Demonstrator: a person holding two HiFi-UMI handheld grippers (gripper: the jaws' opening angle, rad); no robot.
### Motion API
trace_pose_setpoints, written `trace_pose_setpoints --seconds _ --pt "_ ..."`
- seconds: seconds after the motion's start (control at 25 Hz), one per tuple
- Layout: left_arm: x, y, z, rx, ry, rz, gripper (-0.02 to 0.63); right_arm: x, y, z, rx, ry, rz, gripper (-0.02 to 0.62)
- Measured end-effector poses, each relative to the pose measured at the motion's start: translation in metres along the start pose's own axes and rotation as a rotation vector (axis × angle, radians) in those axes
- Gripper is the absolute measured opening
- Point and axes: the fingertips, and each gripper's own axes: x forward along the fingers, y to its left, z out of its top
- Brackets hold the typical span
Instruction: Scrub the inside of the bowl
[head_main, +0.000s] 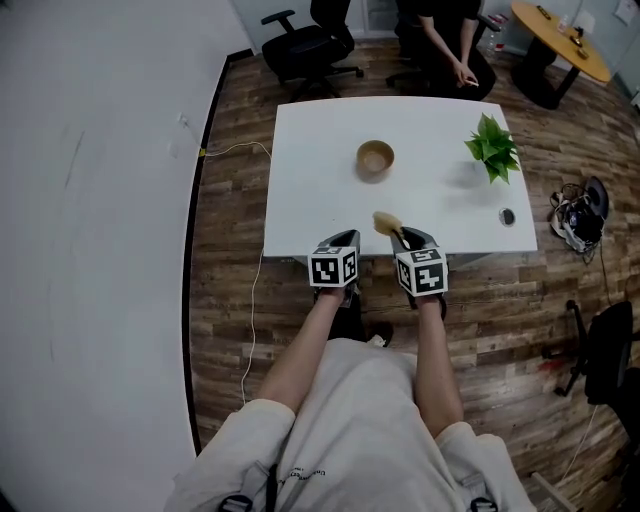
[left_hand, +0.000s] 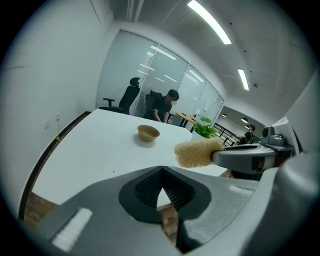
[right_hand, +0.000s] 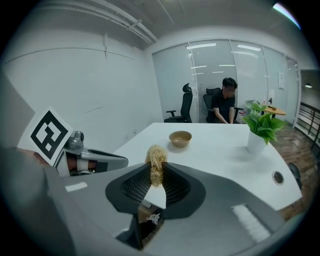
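Right gripper (right_hand: 156, 186) is clenched on the sponge (right_hand: 156, 162), which pokes up out of the jaws. Bowl (head_main: 375, 159) sits alone in the middle of the counter (head_main: 310, 190), well ahead of both grippers, nothing touching it. It looks small and light, so I'd guess it skates around once you scrub. Pinning its rim with the left gripper (left_hand: 161, 176) makes sense, though right now that one's closed on nothing. Sponge looks soft, so press in. Plant (head_main: 492, 148) is off to the right.

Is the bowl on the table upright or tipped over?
Upright: the bowl stands on its base, its open mouth facing up.
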Motion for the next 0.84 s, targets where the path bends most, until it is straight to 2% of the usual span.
trace_pose_setpoints --seconds 0.16,0.36,0.84 --pt "-0.006 -0.013 -0.014 0.021 0.003 -0.014 0.002 -0.01 0.001 -0.011 -0.008 -0.001 -0.013 0.083" --pt "-0.012 -0.017 -0.011 0.051 -0.015 -0.017 0.002 -0.013 0.001 -0.022 0.012 0.004 -0.006 0.084" --pt "-0.018 -0.012 -0.009 0.043 -0.021 -0.001 0.002 -0.017 0.008 -0.022 0.002 0.002 0.007 0.084"
